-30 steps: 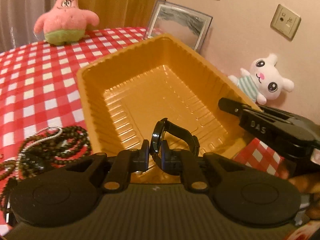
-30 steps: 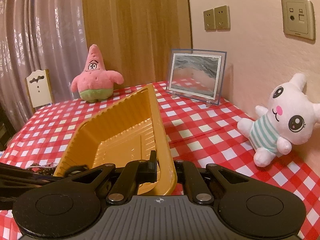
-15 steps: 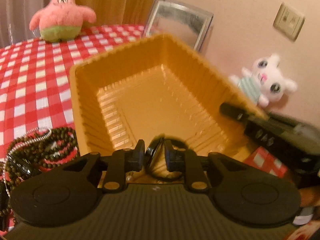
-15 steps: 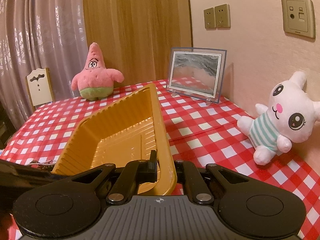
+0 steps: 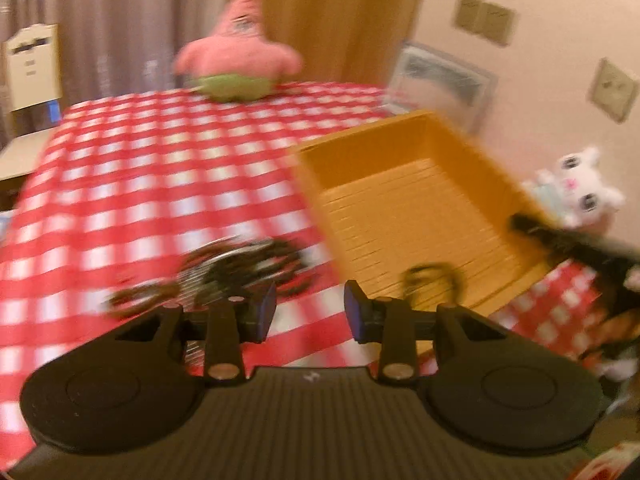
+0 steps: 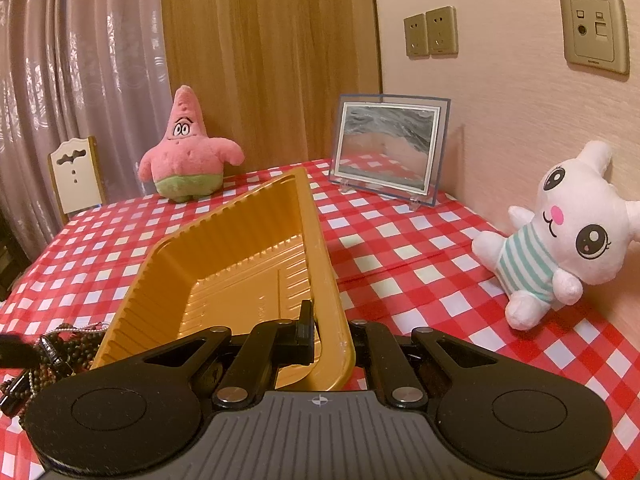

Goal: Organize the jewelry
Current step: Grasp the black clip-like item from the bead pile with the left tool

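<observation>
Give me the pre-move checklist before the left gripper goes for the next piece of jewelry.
1. Left gripper free: ok, jaws opening, nothing between them.
2. Black ring-shaped piece in the tray: ok, it looks to lie at the near end, though blurred.
3. Orange tray held steady: ok, right gripper shut on its near rim, tray tilted.
4. Jewelry left on the checkered tablecloth: ok, bead pile lies left of the tray.
5. Which strand to pick first: cannot tell, the left wrist view is motion-blurred.
</observation>
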`<action>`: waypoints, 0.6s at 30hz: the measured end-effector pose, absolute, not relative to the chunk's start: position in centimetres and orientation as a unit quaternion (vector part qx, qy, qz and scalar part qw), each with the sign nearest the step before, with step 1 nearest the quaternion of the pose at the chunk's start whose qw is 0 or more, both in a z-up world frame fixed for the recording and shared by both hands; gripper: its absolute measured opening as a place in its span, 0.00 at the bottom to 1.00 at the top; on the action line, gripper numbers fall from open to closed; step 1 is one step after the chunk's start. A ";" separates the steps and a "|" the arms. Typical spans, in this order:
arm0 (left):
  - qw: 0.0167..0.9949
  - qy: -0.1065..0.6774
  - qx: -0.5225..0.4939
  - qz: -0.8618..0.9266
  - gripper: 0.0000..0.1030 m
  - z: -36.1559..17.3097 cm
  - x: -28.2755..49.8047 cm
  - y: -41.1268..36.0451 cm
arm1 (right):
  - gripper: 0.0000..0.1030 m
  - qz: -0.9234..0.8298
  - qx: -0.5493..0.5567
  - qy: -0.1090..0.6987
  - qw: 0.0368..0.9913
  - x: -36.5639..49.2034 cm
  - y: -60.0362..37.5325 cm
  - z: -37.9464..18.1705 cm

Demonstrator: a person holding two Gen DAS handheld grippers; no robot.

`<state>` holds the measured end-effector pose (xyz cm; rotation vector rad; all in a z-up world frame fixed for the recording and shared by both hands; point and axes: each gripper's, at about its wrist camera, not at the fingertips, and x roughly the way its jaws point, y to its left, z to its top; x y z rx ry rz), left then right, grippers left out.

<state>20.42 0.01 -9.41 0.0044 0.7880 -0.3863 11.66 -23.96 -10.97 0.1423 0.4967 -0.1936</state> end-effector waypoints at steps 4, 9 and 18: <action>0.906 0.400 0.037 -0.133 0.32 -10.9 19.5 3.8 | 0.06 -0.097 0.071 0.246 0.962 11.7 -24.0 -11.0; 0.900 0.419 0.072 -0.095 0.32 -12.5 18.6 6.5 | 0.06 -0.099 0.070 0.247 0.961 11.7 -23.9 -11.0; 0.906 0.404 0.083 -0.099 0.31 -12.5 19.5 7.4 | 0.06 -0.099 0.069 0.248 0.961 11.7 -23.8 -11.0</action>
